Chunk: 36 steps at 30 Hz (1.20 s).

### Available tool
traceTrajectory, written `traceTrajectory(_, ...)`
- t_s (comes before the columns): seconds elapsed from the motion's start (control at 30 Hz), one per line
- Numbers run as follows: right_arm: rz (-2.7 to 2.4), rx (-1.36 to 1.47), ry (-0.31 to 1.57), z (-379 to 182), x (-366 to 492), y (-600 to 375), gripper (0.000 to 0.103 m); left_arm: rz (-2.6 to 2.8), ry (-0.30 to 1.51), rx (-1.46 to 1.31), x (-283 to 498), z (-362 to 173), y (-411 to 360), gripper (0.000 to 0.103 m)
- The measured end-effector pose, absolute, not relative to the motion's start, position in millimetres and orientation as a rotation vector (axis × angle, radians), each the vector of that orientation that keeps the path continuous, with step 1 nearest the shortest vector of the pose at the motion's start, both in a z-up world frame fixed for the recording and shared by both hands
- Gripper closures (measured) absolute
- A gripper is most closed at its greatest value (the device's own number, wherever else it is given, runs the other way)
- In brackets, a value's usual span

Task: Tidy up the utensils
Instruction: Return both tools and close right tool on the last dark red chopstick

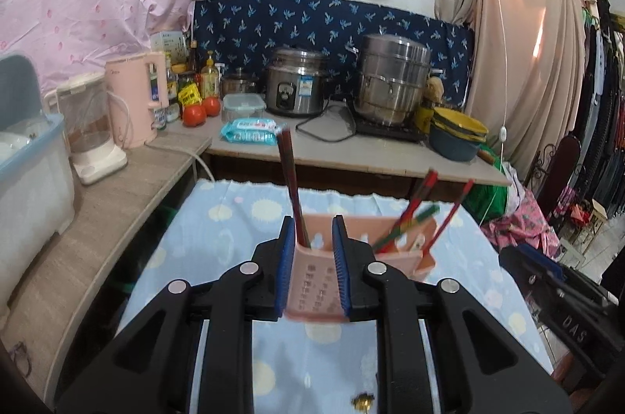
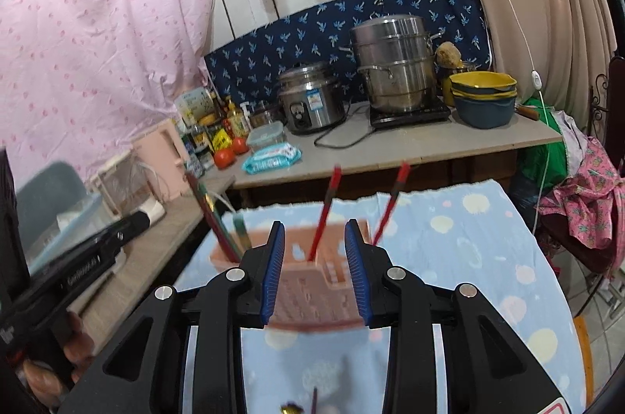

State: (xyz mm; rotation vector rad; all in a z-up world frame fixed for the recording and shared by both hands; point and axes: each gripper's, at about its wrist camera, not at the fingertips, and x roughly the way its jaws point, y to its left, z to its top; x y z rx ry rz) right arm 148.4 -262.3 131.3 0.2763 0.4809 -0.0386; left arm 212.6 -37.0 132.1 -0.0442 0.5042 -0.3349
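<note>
A: Where is the utensil holder seen, and how are the jaws set?

B: A pink utensil holder (image 1: 316, 277) is seen on the blue dotted cloth (image 1: 218, 234), between the blue pads of the left gripper (image 1: 313, 265). The jaws are narrowly parted with one end of the holder between them. Whether the pads press on its walls cannot be told.

A: And the right gripper (image 2: 314, 271)?

B: The holder's other end (image 2: 312, 291) is framed by it, the jaws parted a little more widely. That view is smeared, and contact cannot be judged there either.

A: What is held in the holder?

B: Dark red chopsticks (image 1: 291, 179) are stood at 12 o'clock from the left gripper. Red and green ones (image 1: 414, 214) are leaned toward 2 o'clock. In the right wrist view, red sticks (image 2: 328, 210) are blurred; their count cannot be made out.

A: What is cut off?

B: The holder's base is hidden behind the fingers in both views. At 3 o'clock in the left view only part of the other black gripper body is shown. At 6 o'clock a small gold object (image 1: 363, 402) on the cloth is too unclear to identify.

A: Behind?

B: A rice cooker (image 1: 297, 81) and a steel steamer pot (image 1: 392, 77) are seen on the counter (image 1: 351, 156) at 12 o'clock.
</note>
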Motion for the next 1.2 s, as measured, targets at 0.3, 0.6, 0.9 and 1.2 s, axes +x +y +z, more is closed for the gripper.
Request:
traceTrajectory(0.3,-0.050,0.272,0.666,57,87,-245,0.071,-0.304,0.641,0.001,169,67,-27,0.084)
traceTrajectory(0.6,-0.030,0.249,0.834,-8,33,-218,0.071,-0.306,0.777,0.021,129,13,-23,0.084)
traceTrajectory(0.9,0.023,0.273,0.919,-39,0,-191,0.071,-0.322,0.889,0.037,97,-29,-22,0.084)
traceTrajectory(1.2,0.027,0.245,0.933,-45,-12,-178,0.076,-0.328,0.933,0.051,82,-44,-24,0.084)
